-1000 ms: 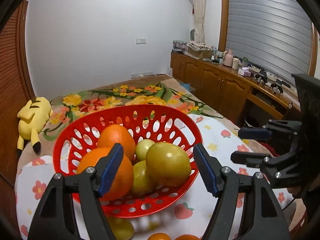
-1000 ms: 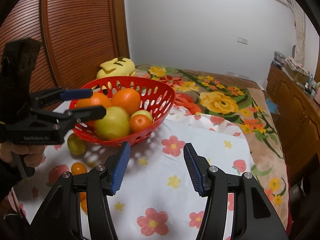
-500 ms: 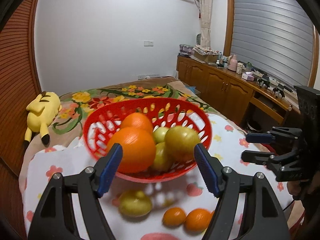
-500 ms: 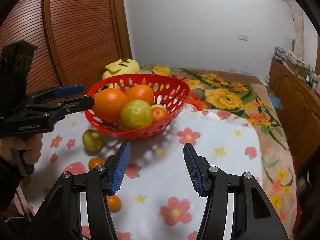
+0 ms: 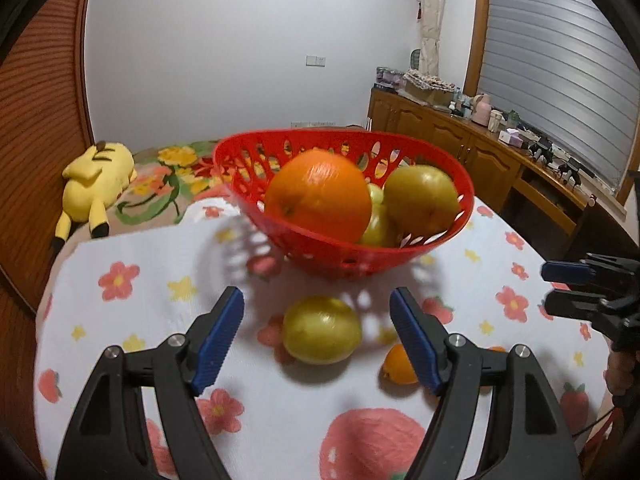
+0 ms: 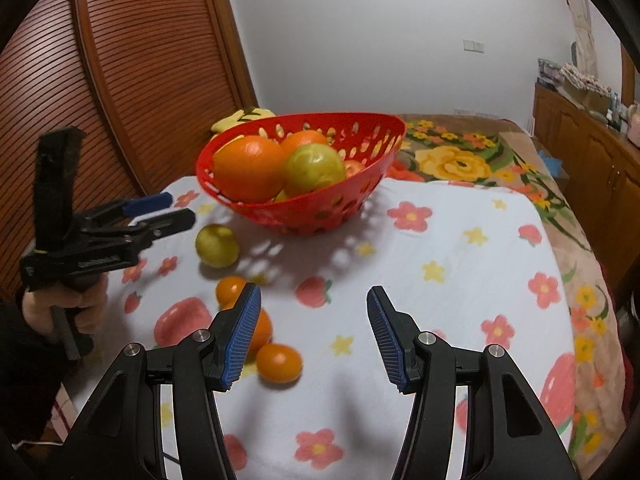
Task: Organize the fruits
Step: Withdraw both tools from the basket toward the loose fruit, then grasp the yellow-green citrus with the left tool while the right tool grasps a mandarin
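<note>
A red perforated basket (image 5: 320, 256) (image 6: 344, 204) holds a large orange (image 5: 318, 196), yellow-green fruits (image 5: 420, 200) and more. On the flowered cloth in front of it lies a loose yellow-green fruit (image 5: 322, 330) (image 6: 217, 245), with small oranges (image 5: 398, 368) (image 6: 279, 362) beside it. My left gripper (image 5: 318, 338) is open and empty, its jaws either side of the loose yellow-green fruit, just above the cloth. My right gripper (image 6: 312, 334) is open and empty over the cloth, right of the small oranges. Each gripper shows in the other's view.
A yellow plush toy (image 5: 96, 178) lies behind the cloth on the flowered bedspread (image 6: 452, 160). A wooden slatted wardrobe (image 6: 132, 80) stands at the left. A wooden sideboard (image 5: 452, 144) with clutter lines the right wall.
My left gripper has dropped and pulled back from above the basket to the loose yellow-green fruit on the cloth. My right gripper has also drawn back and lowered. Both stayed open.
</note>
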`<state>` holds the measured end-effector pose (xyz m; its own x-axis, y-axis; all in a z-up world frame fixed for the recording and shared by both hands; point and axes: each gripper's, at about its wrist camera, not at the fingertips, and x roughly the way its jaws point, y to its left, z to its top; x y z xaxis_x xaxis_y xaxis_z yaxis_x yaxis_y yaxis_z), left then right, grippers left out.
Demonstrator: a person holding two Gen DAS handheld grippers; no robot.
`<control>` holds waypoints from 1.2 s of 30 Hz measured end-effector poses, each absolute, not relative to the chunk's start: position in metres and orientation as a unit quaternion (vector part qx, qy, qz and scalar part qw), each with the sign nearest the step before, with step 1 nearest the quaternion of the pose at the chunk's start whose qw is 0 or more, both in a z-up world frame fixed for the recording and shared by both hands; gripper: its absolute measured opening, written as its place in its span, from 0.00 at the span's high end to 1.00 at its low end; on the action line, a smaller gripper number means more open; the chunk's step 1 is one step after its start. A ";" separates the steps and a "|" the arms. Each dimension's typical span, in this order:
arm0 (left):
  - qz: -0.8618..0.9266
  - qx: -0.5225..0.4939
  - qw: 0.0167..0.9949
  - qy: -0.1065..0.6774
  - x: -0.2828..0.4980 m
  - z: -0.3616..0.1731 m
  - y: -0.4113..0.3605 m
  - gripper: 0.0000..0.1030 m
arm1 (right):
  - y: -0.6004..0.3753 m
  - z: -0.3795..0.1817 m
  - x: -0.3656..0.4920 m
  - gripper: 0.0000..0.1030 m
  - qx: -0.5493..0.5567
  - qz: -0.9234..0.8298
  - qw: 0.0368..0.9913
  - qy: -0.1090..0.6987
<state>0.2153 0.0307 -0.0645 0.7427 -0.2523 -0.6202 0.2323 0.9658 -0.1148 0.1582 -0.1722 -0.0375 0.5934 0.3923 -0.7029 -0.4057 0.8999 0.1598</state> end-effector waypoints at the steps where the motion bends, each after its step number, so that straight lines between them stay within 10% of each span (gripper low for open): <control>1: -0.130 -0.019 0.932 0.337 0.216 -0.069 0.032 0.26 | -0.171 -0.039 0.156 0.45 -0.009 0.223 0.892 0.392; 36: -0.151 -0.022 0.910 0.385 0.228 -0.105 0.033 0.27 | -0.138 -0.098 0.138 0.56 -0.023 0.209 0.873 0.439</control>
